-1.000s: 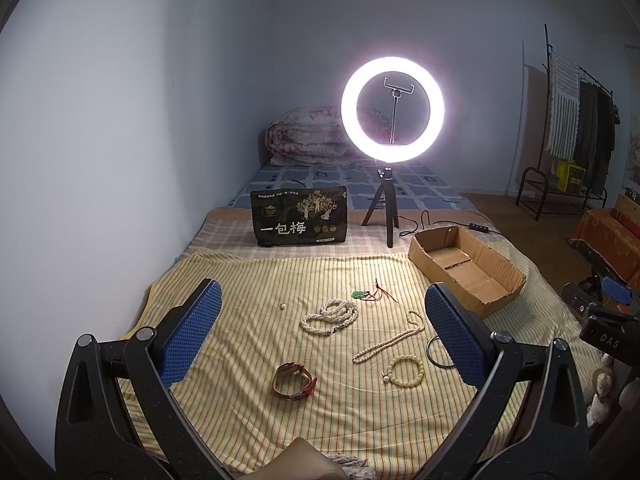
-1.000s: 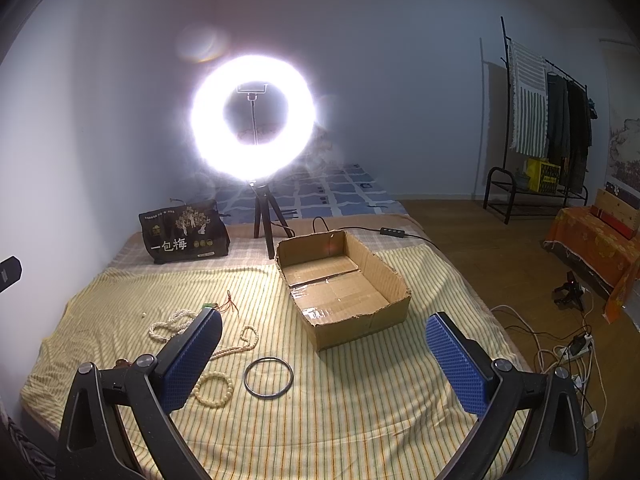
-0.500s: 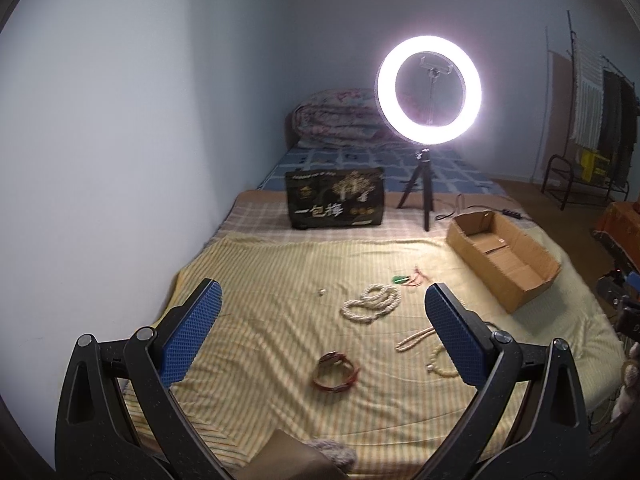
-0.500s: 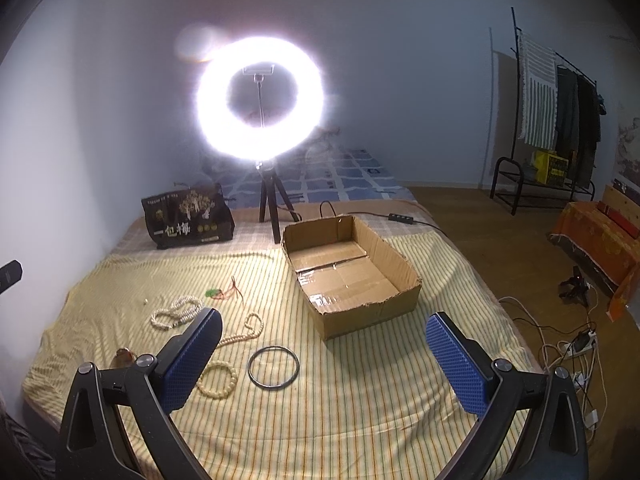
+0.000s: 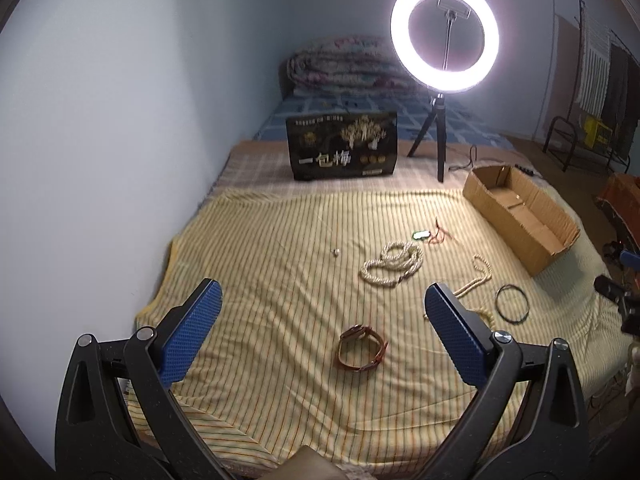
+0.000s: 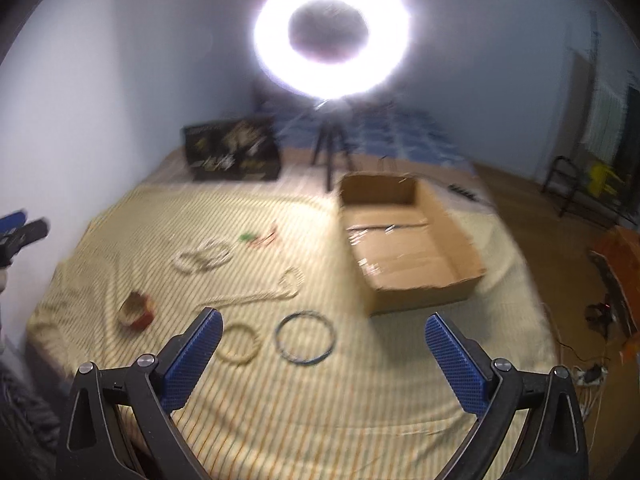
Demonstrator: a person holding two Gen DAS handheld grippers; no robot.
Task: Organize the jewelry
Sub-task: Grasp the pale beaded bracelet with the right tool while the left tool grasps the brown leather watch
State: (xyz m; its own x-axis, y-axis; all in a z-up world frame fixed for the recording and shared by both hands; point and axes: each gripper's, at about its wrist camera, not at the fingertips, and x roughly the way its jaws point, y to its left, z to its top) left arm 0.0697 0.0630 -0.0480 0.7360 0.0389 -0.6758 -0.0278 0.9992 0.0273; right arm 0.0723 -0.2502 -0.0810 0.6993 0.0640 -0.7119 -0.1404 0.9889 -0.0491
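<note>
Your cardboard box (image 6: 408,248) sits on the bed (image 5: 280,264), nothing inside; both tongs (image 5: 320,312) (image 6: 320,344) spread apart, holding nothing.

bedsheet (image 5: 280,280): striped cloth | box (image 5: 532,220): matt cardboard | watch strap (image 5: 362,346): brown leather

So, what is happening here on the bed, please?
A person holds a hand-held gripper in each hand above a bed with a striped sheet, about to tidy jewelry. The left hand-held gripper and the right hand-held gripper are both open and hold nothing. The pieces lie loose on the sheet: a brown leather bracelet, a coiled bead necklace, a dark bangle and a pale bead bracelet. The cardboard box appears empty.
</note>
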